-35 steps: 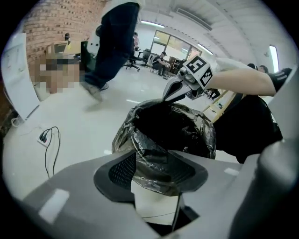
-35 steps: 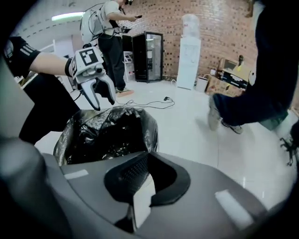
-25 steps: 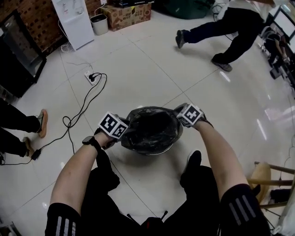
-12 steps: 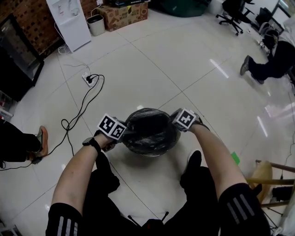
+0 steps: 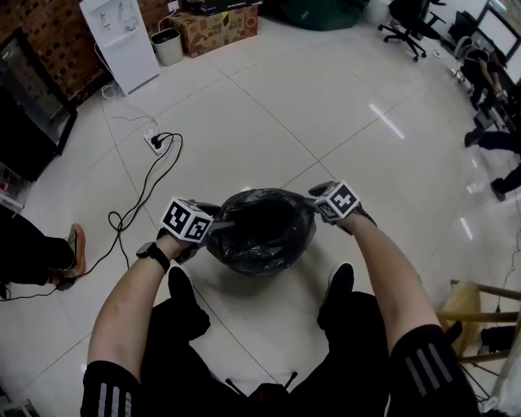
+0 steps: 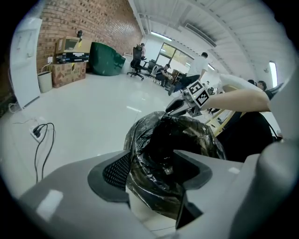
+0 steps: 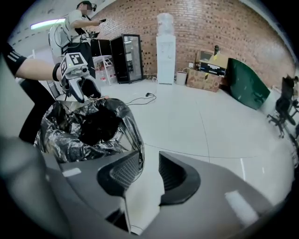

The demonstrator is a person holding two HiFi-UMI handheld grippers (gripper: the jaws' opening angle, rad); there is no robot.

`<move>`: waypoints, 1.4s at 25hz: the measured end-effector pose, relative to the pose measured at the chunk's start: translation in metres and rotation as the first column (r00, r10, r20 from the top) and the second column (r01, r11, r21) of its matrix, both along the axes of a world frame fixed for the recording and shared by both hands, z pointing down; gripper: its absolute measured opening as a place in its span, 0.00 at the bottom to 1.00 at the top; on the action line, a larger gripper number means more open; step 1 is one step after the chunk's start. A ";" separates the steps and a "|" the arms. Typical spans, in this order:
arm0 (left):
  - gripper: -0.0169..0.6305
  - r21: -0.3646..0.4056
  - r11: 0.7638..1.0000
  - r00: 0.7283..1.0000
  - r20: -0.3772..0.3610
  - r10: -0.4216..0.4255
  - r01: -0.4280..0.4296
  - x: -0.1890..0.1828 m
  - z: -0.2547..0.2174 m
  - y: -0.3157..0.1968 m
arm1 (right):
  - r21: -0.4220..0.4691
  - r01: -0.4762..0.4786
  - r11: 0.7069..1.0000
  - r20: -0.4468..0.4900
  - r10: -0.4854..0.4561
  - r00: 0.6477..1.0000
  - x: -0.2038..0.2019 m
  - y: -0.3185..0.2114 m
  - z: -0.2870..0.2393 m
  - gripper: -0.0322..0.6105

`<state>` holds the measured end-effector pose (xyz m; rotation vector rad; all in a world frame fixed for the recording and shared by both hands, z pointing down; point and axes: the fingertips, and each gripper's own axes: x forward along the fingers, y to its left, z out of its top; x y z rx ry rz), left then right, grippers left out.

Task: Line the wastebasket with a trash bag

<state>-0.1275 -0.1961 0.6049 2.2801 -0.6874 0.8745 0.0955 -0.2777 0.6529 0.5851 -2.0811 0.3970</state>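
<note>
Glossy white tiled floor (image 5: 269,106) reflecting ceiling lights; a brick wall (image 7: 224,23) behind a white water dispenser (image 5: 120,37), a cardboard box (image 5: 216,24) and a power strip (image 5: 157,140).

Head view above, gripper views flanking bag (image 5: 244,244)

Arms reaching down, left claw (image 5: 214,220) just opened wide around bag rim (image 6: 140,140), right claw (image 5: 314,203) just parted beside it.
</note>
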 end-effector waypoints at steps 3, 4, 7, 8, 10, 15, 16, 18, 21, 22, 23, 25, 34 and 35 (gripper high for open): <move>0.45 0.064 0.998 1.000 0.028 0.010 -0.011 -0.006 -0.023 0.005 | 0.053 -0.019 0.998 0.038 0.017 0.999 0.004 0.000 -0.028 0.27; 0.45 0.078 0.997 0.999 0.040 0.012 -0.015 -0.008 -0.028 0.009 | 0.068 -0.035 0.997 0.060 0.031 0.998 0.005 0.001 -0.039 0.28; 0.45 0.092 0.996 0.997 0.072 0.016 -0.022 -0.010 -0.040 0.026 | 0.101 -0.073 0.992 0.129 0.060 0.990 0.007 0.012 -0.068 0.32; 0.45 0.096 0.995 0.996 0.090 0.023 -0.032 -0.010 -0.042 0.035 | 0.101 -0.080 0.992 0.152 0.064 0.986 0.007 0.018 -0.076 0.34; 0.45 0.108 0.992 0.988 0.144 0.050 -0.066 -0.011 -0.043 0.056 | 0.097 -0.093 0.991 0.204 0.072 0.976 0.009 0.032 -0.089 0.38; 0.45 0.144 0.982 0.954 0.291 0.075 -0.121 -0.009 -0.044 0.098 | 0.102 -0.120 0.988 0.250 0.091 0.964 0.023 0.062 -0.114 0.42; 0.45 0.143 0.984 0.952 0.302 0.056 -0.103 -0.011 -0.045 0.103 | 0.058 -0.155 0.986 0.284 0.132 0.950 0.023 0.068 -0.118 0.42; 0.45 0.129 0.990 0.953 0.304 0.016 -0.058 -0.016 -0.045 0.111 | -0.075 -0.236 0.969 0.365 0.247 0.898 0.018 0.079 -0.122 0.43; 0.45 0.106 0.994 0.953 0.304 -0.004 -0.030 -0.021 -0.043 0.120 | -0.260 -0.284 0.923 0.443 0.376 0.814 0.006 0.096 -0.123 0.47; 0.45 0.103 0.994 0.949 0.315 0.002 -0.036 -0.022 -0.041 0.123 | -0.299 -0.283 0.911 0.464 0.398 0.791 0.002 0.100 -0.124 0.47; 0.45 0.099 0.994 0.945 0.326 0.013 -0.047 -0.022 -0.038 0.126 | -0.327 -0.279 0.903 0.481 0.414 0.773 -0.002 0.104 -0.124 0.47; 0.45 0.089 0.994 0.941 0.335 0.037 -0.071 -0.018 -0.030 0.130 | -0.358 -0.270 0.894 0.503 0.428 0.751 -0.011 0.106 -0.126 0.47; 0.45 0.108 0.982 0.933 0.343 0.107 -0.153 0.009 -0.026 0.126 | -0.477 -0.316 0.820 0.507 0.550 0.664 -0.042 0.090 -0.124 0.47; 0.45 0.110 0.981 0.933 0.342 0.113 -0.159 0.011 -0.026 0.125 | -0.486 -0.324 0.812 0.506 0.563 0.653 -0.045 0.086 -0.125 0.47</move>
